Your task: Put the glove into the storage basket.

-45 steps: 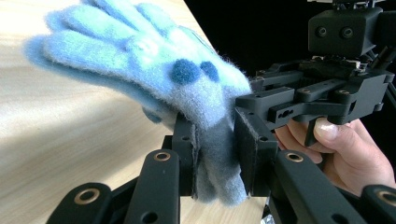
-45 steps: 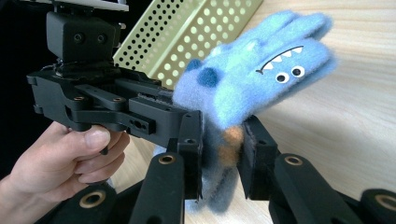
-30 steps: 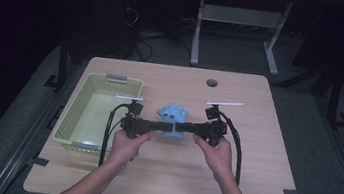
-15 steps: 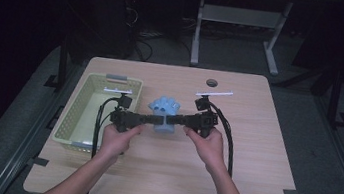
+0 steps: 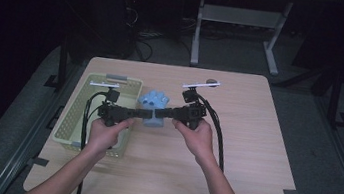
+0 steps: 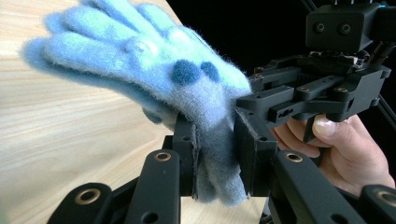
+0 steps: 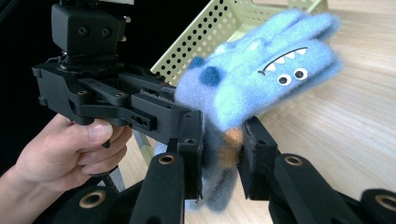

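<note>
A fuzzy blue glove point(image 5: 155, 102) with a monster face hangs just above the wooden table point(image 5: 253, 153), held between both grippers. My left gripper point(image 5: 145, 115) comes in from the left and is shut on the glove's cuff point(image 6: 217, 163). My right gripper point(image 5: 166, 113) comes in from the right, shut on the same cuff point(image 7: 223, 158). The glove's fingers point(image 6: 93, 42) point away from the jaws. In the right gripper view the glove's eyes and teeth point(image 7: 285, 70) show, with the left gripper's body point(image 7: 107, 100) beside them.
A pale green perforated basket point(image 5: 73, 114) stands at the table's left, right under my left hand. A small dark round object point(image 5: 211, 80) lies near the far edge. Metal stand legs point(image 5: 198, 35) rise behind the table.
Both hands have carried the glove leftward toward the basket and slightly up. Both grips have stayed the same.
</note>
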Demonstrator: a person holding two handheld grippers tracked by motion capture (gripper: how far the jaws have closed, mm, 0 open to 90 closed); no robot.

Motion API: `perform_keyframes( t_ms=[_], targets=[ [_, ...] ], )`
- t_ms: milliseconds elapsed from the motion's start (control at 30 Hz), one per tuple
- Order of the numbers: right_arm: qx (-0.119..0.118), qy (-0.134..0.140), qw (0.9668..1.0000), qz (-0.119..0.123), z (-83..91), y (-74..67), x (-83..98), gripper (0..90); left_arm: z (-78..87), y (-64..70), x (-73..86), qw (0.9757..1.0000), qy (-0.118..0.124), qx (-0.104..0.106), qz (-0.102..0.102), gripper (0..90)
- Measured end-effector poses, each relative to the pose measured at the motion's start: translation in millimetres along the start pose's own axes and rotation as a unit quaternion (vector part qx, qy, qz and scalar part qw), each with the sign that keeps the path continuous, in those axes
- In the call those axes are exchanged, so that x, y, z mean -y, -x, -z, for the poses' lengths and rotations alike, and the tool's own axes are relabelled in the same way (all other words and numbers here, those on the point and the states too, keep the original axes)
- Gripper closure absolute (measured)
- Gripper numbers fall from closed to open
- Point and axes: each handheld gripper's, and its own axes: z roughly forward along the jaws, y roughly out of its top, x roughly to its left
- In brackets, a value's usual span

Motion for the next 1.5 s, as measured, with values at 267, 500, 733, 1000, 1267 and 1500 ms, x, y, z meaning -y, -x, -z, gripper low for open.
perform_keyframes(
  t_ms=[267, 500, 733, 1000, 1267, 1500],
  targets=[
    [-0.005, -0.006, 1.0000, 0.006, -14.6, -7.7, -6.9, 72.8, 14.6, -7.6, -1.6, 1.0000, 0.002, -0.003, 0.005, 71.0],
    [-0.013, -0.007, 0.9999, 0.009, -24.6, -13.4, -11.8, 72.8, 26.5, -12.6, -2.6, 0.9999, 0.006, 0.000, 0.016, 71.1],
    [-0.018, -0.011, 0.9997, 0.011, -34.9, -15.5, -16.1, 72.8, 35.7, -17.1, -2.9, 0.9998, 0.009, -0.008, 0.018, 71.4],
    [-0.021, -0.013, 0.9996, 0.013, -46.9, -20.2, -21.4, 72.8, 47.1, -24.4, -4.0, 0.9996, 0.014, -0.009, 0.025, 71.5],
    [-0.025, -0.017, 0.9994, 0.019, -58.1, -26.6, -25.6, 72.8, 59.5, -30.6, -4.7, 0.9995, 0.012, -0.008, 0.028, 72.3],
    [-0.031, -0.017, 0.9992, 0.017, -66.8, -28.3, -25.7, 72.8, 65.6, -36.1, -5.1, 0.9995, 0.006, -0.009, 0.030, 72.6]
  ],
)
